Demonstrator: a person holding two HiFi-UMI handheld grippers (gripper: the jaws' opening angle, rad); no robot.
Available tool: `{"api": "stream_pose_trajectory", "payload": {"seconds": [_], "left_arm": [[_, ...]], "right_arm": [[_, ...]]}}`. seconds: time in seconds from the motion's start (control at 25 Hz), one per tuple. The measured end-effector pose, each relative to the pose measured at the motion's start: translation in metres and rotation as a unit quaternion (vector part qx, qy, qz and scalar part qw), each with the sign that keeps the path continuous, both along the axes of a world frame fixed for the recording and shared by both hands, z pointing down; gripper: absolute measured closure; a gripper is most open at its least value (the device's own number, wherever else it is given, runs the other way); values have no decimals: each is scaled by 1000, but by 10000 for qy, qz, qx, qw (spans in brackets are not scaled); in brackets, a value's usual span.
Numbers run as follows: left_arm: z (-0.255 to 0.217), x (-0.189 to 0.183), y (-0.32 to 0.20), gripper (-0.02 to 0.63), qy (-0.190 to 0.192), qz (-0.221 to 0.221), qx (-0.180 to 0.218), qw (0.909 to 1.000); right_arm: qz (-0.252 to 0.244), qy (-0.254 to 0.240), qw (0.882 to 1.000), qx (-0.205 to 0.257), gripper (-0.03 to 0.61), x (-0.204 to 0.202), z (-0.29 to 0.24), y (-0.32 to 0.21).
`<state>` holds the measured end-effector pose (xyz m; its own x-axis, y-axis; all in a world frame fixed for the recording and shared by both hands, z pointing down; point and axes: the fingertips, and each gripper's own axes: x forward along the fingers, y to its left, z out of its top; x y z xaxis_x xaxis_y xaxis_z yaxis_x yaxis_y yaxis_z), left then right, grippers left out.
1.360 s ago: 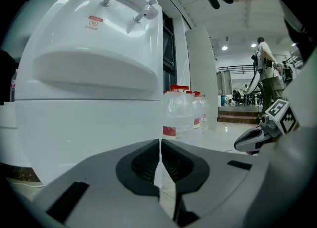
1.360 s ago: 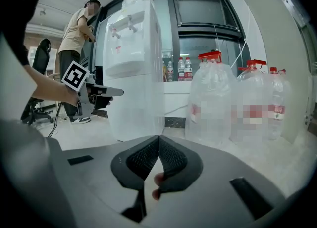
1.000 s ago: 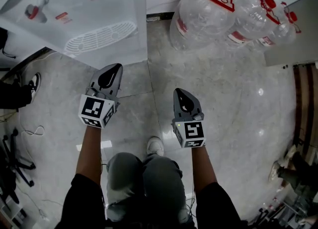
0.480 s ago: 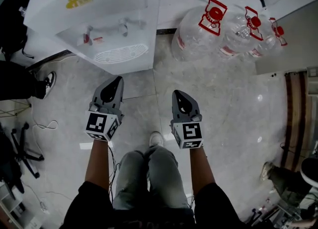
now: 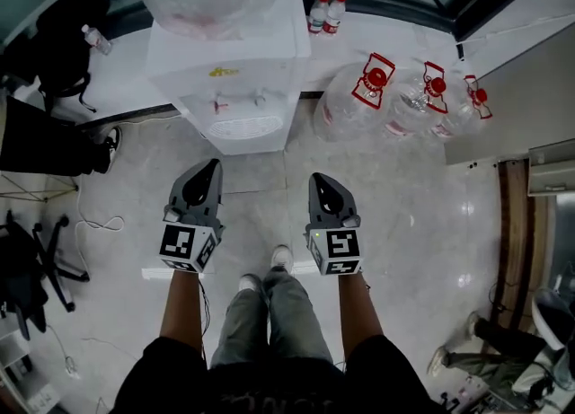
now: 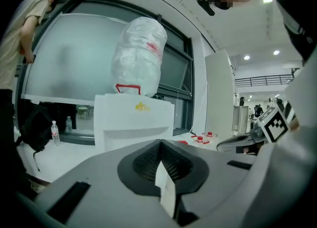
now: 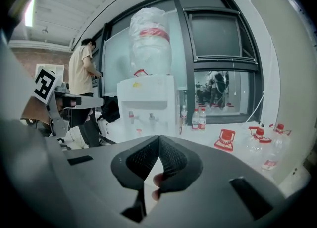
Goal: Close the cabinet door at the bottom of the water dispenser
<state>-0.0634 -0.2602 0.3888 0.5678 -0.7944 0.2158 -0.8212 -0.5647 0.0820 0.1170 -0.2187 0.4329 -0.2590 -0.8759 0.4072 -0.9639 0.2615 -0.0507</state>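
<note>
The dispenser [image 5: 238,71] now shows whole from above and well ahead. A second ago only its tap panel filled the head view, close by. Its bottom door is hidden in every view. The left gripper [image 5: 210,168] and right gripper [image 5: 320,179] have risen together, each with jaws closed and empty. Judgement: the door work is likely finished and the person is withdrawing.

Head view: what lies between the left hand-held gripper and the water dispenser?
Only bare floor, in the head view, separates the left hand-held gripper from the water dispenser.
</note>
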Motion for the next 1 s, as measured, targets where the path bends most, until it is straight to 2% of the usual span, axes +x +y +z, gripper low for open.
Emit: {"api": "stream_pose_trajectory", "payload": {"seconds": [0.32,0.6,1.0], "left_arm": [[-112,-37,35,600,25,-319,163,9994],[-178,-65,60,600,110,-672,131,9976],[-255,-80,67,600,14,-880,468,9950]], "right_arm": [[-1,-23,9996,277,566,-21,-116,17],[122,-110,9982,576,566,-25,-200,28],[-110,58,9961,869,566,-34,-270,29]]}}
